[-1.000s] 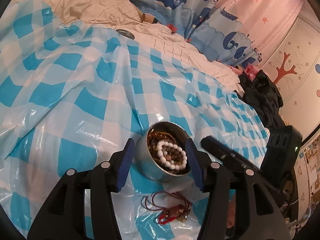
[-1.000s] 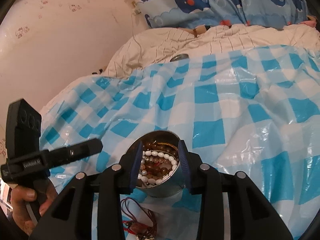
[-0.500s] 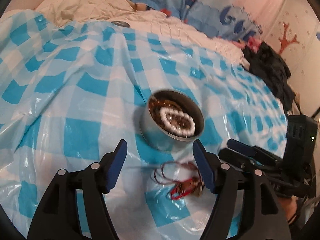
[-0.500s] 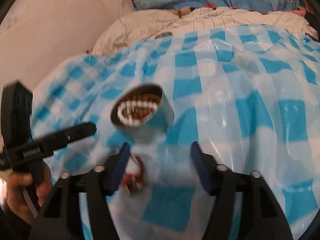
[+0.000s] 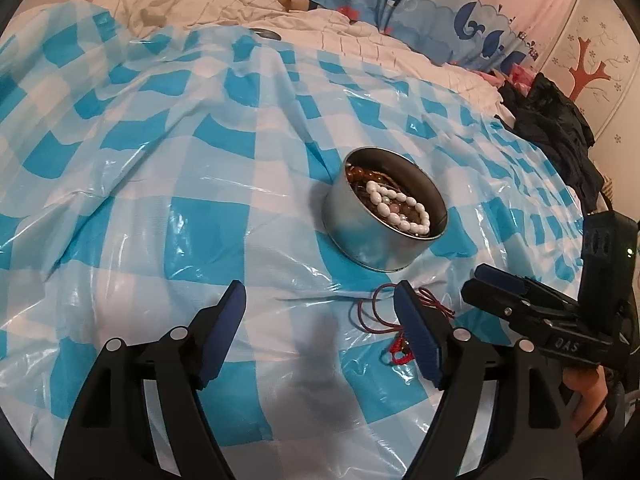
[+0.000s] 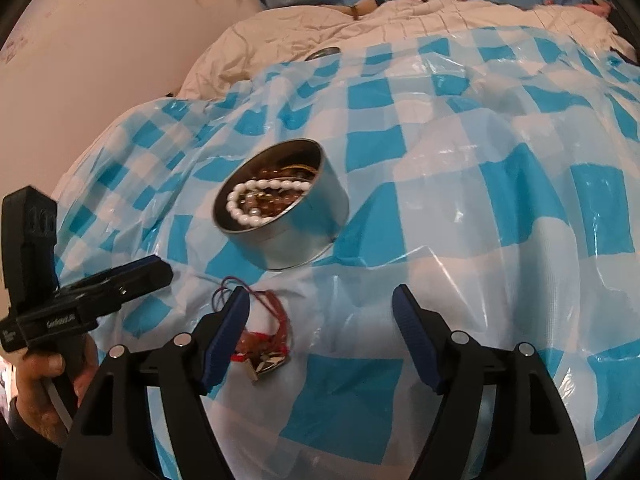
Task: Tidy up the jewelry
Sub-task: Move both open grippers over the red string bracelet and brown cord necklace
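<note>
Both tongs are spread wide and hold nothing. Left tongs (image 5: 320, 300) and right tongs (image 6: 320, 304) hover low over the checked sheet (image 5: 168, 168). Between them lies the red cord necklace (image 6: 264, 340), just before the tin (image 5: 384, 212) of beads, touching neither. Its pendant end lies close beside the right tongs' inner finger, so I think the right hand is nearer.

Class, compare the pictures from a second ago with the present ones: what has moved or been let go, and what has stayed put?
Both grippers, left and right, have pulled back from the tin and opened wider; neither holds anything. A second ago their fingers flanked the tin. The tin, its white bead bracelet inside, and the red cord piece on the checked sheet stayed put.
</note>
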Demonstrator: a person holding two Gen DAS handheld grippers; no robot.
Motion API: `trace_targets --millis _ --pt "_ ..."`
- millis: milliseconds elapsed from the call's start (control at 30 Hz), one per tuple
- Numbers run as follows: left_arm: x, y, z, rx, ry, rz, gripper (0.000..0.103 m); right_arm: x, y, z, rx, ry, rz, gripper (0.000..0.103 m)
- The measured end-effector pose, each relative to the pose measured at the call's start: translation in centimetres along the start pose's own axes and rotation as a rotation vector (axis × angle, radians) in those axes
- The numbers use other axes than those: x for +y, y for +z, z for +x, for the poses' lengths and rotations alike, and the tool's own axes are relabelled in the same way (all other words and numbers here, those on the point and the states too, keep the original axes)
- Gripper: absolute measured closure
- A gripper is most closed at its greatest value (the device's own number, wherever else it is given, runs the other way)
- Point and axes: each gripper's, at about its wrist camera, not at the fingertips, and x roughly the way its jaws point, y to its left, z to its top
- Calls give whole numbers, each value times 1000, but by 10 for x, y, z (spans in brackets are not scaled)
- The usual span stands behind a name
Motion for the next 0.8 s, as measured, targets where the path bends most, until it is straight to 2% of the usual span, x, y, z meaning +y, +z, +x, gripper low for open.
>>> trace_targets --millis 133,300,800 --pt "-14 -1 10 19 -30 48 31 0 1 3 7 13 11 29" --pt "-32 -4 26 47 -11 113 30 3 1 6 14 15 3 25" --pt "-39 -8 43 79 7 131 26 4 0 7 26 24 1 22"
